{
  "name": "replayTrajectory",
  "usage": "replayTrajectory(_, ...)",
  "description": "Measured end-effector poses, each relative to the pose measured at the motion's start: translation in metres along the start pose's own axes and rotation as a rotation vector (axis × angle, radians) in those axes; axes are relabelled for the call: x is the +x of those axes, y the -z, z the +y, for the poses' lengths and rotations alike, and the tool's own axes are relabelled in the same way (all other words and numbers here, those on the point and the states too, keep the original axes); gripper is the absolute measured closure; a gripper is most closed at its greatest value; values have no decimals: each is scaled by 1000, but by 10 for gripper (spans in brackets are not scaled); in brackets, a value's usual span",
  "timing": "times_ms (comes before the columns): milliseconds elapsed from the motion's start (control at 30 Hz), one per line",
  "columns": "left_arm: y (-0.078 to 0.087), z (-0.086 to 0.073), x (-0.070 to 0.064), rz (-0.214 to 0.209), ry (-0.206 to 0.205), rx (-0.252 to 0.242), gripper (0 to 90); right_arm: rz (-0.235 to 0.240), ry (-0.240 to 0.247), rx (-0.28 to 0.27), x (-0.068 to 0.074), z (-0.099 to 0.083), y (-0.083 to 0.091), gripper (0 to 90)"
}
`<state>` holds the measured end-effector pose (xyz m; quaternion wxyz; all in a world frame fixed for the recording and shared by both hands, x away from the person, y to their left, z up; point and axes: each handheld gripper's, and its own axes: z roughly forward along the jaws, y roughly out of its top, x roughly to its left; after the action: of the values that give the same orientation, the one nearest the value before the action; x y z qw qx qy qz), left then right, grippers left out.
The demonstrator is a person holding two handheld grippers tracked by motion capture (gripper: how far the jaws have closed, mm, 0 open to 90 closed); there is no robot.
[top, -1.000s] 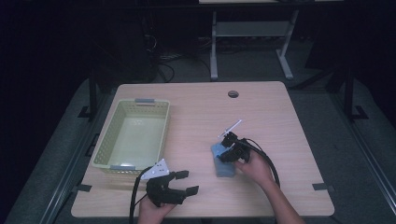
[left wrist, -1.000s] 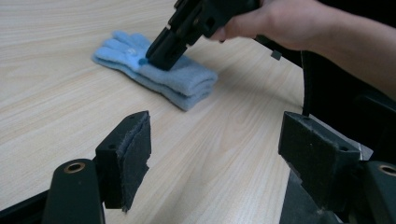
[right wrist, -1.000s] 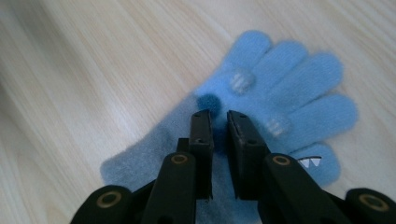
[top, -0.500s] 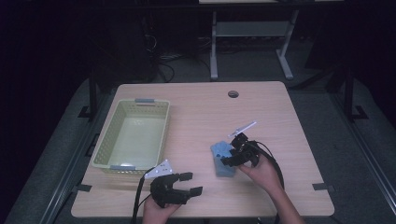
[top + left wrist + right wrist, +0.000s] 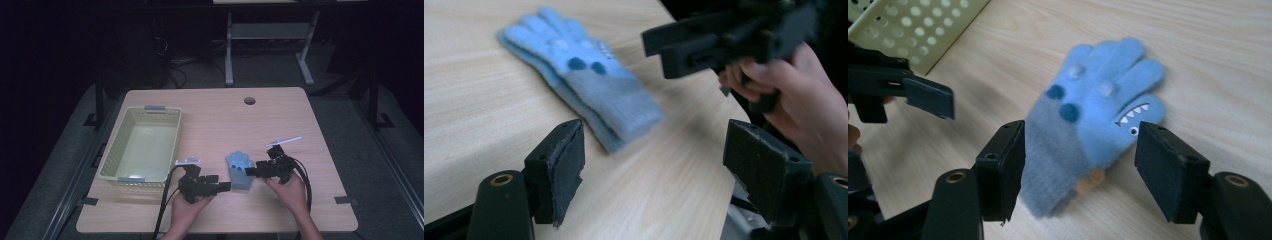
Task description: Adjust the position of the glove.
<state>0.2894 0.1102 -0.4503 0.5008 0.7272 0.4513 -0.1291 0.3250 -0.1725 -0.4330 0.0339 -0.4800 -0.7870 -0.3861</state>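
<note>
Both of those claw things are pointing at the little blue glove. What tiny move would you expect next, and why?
Probably the right hand-held gripper eases down and closes on the blue glove. Its jaws stand open on either side of the glove's grey cuff, and the glove lies flat on the wooden table. The left hand-held gripper is open too, but the glove lies ahead of its jaws, not between them.

The right tongs (image 5: 248,172) have let go of the blue glove (image 5: 239,170) and now sit open just right of it, lower than before. The left tongs (image 5: 226,186) have moved right, their tips near the glove's near-left edge.
</note>
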Motion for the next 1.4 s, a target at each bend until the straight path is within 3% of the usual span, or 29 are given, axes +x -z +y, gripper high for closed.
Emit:
replayTrajectory(100, -9, 9, 9, 6, 91, 10, 256, 10, -43, -7, -5, -5, -3, 372)
replayTrajectory(233, -21, 16, 18, 34, 165, 25, 264, 26, -93, -15, -12, -11, -6, 378)
replayTrajectory(333, -30, 18, 23, 37, 188, 42, 280, 43, -132, -10, -14, -14, -11, 380)
replayTrajectory(500, -39, 17, 30, 38, 229, 63, 347, 43, -150, 3, -15, -18, -19, 418)
replayTrajectory(700, -45, 18, 33, 30, 234, 69, 494, 48, -149, 2, -14, -19, -24, 480)
replayTrajectory(967, -49, 15, 33, 7, 219, 98, 611, 68, -159, -5, -11, -23, -28, 583)
replayTrajectory(1200, -53, 14, 32, -7, 220, 107, 653, 95, -185, -15, -10, -25, -30, 657)
replayTrajectory(1400, -56, 13, 38, -42, 241, 100, 713, 116, -193, -33, -10, -26, -33, 729)
